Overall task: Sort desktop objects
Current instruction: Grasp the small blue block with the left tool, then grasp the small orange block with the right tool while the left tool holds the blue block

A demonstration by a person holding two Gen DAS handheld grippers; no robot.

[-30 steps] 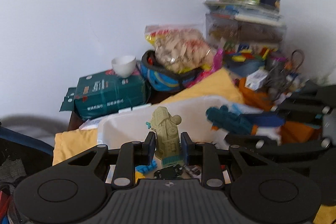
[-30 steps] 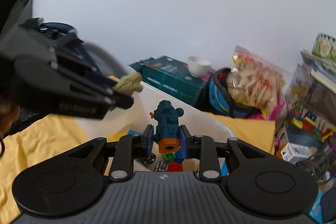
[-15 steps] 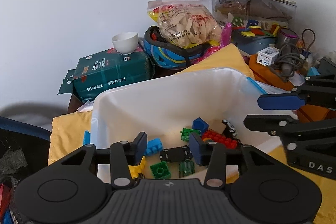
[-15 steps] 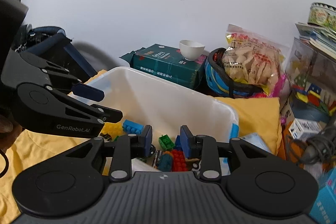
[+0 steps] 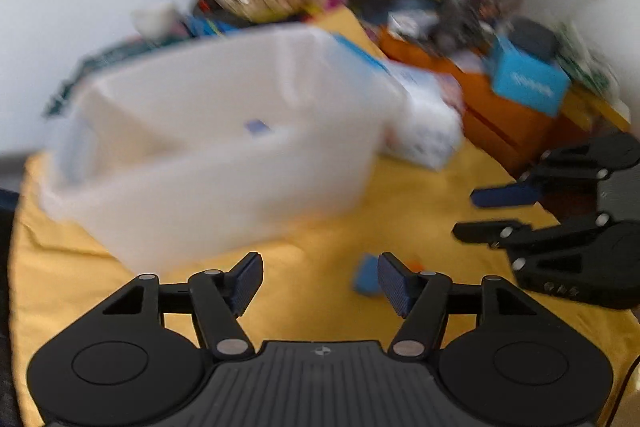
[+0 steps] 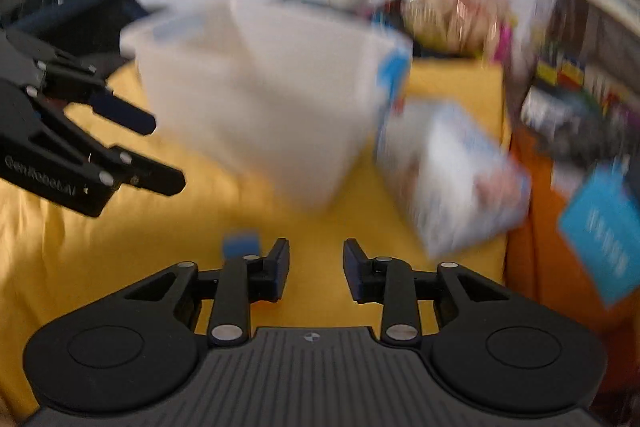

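Both views are motion-blurred. A white plastic bin (image 5: 208, 163) stands on the yellow cloth (image 5: 360, 227); it also shows in the right wrist view (image 6: 272, 107). My left gripper (image 5: 320, 285) is open and empty, low over the cloth in front of the bin. A small blue brick (image 5: 366, 279) with an orange bit lies just by its right finger; the same brick shows in the right wrist view (image 6: 240, 245). My right gripper (image 6: 316, 269) is open and empty, beside the left gripper (image 6: 132, 151).
A white and blue packet (image 6: 452, 171) lies right of the bin. An orange box (image 5: 500, 115) and a blue card (image 5: 528, 87) sit at the right. Snack bag, boxes and stacked clutter stand along the back wall.
Both grippers let go of their toy figures over the bin, then opened wider and pulled back and down to the cloth in front of it.
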